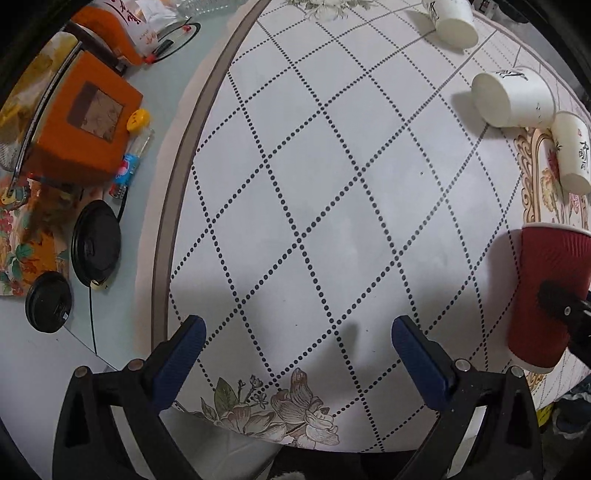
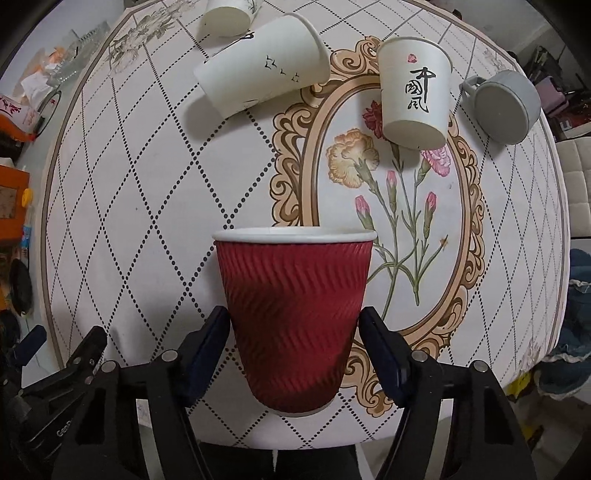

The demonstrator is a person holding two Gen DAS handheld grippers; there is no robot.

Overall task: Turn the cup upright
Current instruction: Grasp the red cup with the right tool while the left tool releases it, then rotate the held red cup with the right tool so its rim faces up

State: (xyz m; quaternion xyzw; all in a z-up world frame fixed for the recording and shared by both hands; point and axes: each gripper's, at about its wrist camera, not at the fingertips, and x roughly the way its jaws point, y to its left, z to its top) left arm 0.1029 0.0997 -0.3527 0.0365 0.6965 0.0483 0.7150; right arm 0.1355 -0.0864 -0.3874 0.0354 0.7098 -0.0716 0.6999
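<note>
A red ribbed paper cup (image 2: 295, 314) with a white rim stands upright, rim up, between the fingers of my right gripper (image 2: 293, 328), which is shut on its sides near the table's front edge. The same cup shows at the right edge of the left wrist view (image 1: 546, 295), with a right fingertip (image 1: 554, 299) against it. My left gripper (image 1: 295, 343) is open and empty, hovering over the patterned tablecloth (image 1: 332, 184) to the left of the cup.
Three white paper cups (image 2: 262, 62) (image 2: 415, 92) (image 2: 231, 14) lie on their sides at the back of the table. A grey mug (image 2: 506, 105) lies tipped at the right. An orange box (image 1: 85, 122), a bottle (image 1: 135, 158) and black lids (image 1: 96, 243) sit on a surface to the left.
</note>
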